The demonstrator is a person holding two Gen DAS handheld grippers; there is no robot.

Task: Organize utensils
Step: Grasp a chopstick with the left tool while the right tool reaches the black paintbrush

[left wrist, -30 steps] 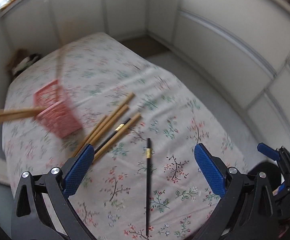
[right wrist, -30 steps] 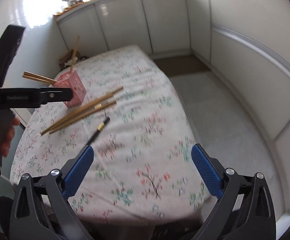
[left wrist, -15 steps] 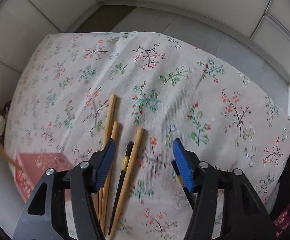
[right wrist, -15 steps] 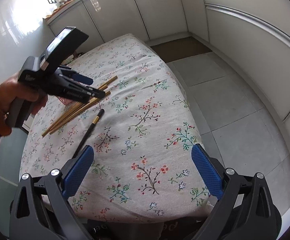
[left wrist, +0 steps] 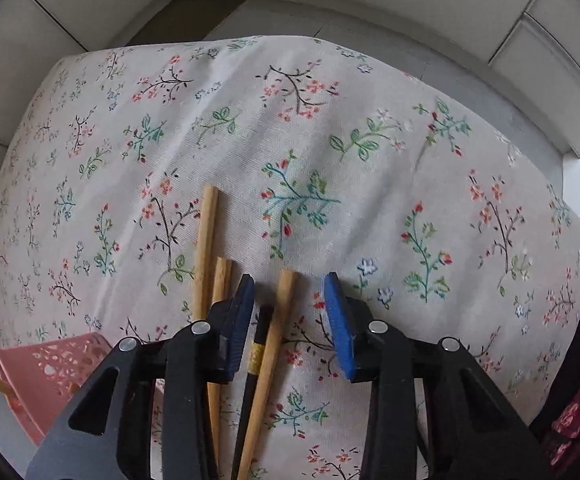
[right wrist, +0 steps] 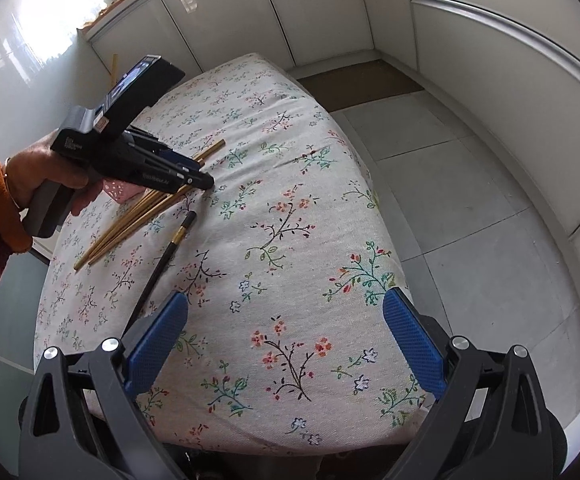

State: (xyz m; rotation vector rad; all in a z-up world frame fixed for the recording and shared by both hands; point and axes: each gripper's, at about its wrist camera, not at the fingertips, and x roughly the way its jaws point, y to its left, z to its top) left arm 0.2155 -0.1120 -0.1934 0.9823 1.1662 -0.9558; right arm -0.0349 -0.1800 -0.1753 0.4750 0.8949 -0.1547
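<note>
Several wooden chopsticks [left wrist: 206,248] and a black chopstick with a gold band [left wrist: 256,354] lie on the floral tablecloth [left wrist: 330,140]. My left gripper [left wrist: 290,320] is low over them, partly open, its blue pads either side of one wooden chopstick [left wrist: 280,320] and the black one, not clamped. In the right wrist view the left gripper [right wrist: 204,182] sits over the chopstick bundle [right wrist: 130,224]; a second black chopstick [right wrist: 170,246] lies apart. My right gripper [right wrist: 286,334] is wide open and empty above the table's near end.
A pink perforated basket [left wrist: 46,372] holding a wooden chopstick stands at the left, mostly hidden behind the left gripper in the right wrist view [right wrist: 120,192]. White cabinets surround the table; grey tiled floor [right wrist: 470,184] lies to the right.
My left gripper has swung from above the table down onto the chopstick bundle and narrowed its jaws around two of them. The right gripper stays open and has shifted slightly nearer.
</note>
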